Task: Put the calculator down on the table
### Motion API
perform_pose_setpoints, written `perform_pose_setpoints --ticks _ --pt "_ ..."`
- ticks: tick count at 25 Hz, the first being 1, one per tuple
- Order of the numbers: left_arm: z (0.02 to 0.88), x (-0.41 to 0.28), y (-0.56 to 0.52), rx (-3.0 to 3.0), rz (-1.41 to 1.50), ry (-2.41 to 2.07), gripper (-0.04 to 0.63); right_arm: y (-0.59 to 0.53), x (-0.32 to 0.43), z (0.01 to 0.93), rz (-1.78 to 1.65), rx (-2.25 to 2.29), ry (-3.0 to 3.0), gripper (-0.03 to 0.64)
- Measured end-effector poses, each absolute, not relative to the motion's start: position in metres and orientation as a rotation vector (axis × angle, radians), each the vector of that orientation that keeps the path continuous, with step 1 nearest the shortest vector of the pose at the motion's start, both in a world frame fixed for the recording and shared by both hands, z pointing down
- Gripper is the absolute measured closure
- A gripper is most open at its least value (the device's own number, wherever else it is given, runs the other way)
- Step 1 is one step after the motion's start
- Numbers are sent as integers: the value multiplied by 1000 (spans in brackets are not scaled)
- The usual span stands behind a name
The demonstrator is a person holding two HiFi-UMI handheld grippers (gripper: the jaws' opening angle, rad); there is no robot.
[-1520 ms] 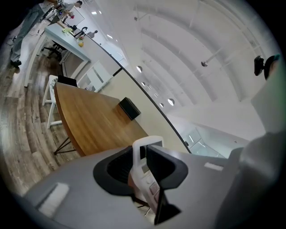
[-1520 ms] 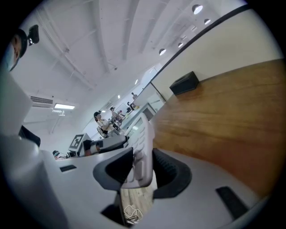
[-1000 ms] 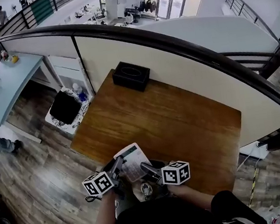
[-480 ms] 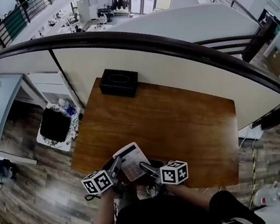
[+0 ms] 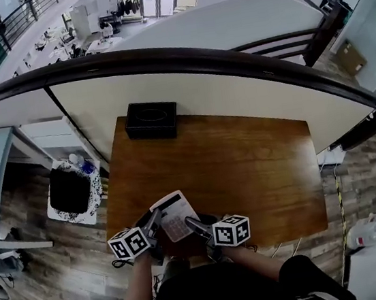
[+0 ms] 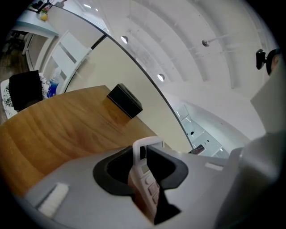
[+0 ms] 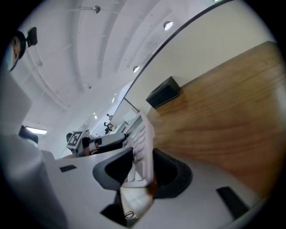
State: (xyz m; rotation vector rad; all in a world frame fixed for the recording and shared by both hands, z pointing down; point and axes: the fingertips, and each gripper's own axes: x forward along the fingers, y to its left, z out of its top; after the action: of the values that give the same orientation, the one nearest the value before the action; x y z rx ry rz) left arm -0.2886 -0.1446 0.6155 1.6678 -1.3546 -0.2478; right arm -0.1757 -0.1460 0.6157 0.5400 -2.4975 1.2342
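A white calculator (image 5: 174, 216) with grey keys is held over the near edge of the wooden table (image 5: 245, 166). My left gripper (image 5: 153, 220) is shut on its left edge and my right gripper (image 5: 189, 224) on its lower right edge. Between the jaws in the left gripper view the calculator (image 6: 144, 174) stands on edge, display end away from me. The right gripper view has the calculator (image 7: 139, 154) clamped between the dark pads, keys facing left. In the head view it tilts, display end toward the table's middle.
A black box (image 5: 151, 120) sits at the table's far left corner against the cream partition (image 5: 236, 98) with a dark rail. A black bin (image 5: 68, 190) stands on the floor left of the table. Bare wood lies beyond the calculator.
The view has swung so the table sits more centred. Both grippers keep their hold on the calculator, which now lies a little further over the table's near edge.
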Motion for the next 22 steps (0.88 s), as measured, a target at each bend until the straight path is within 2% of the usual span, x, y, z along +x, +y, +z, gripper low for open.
perform_pose_setpoints --ticks 22 --pt "641 -350 -239 1854 -5 -1180 509 -198 -250 649 1253 834 -2448 468"
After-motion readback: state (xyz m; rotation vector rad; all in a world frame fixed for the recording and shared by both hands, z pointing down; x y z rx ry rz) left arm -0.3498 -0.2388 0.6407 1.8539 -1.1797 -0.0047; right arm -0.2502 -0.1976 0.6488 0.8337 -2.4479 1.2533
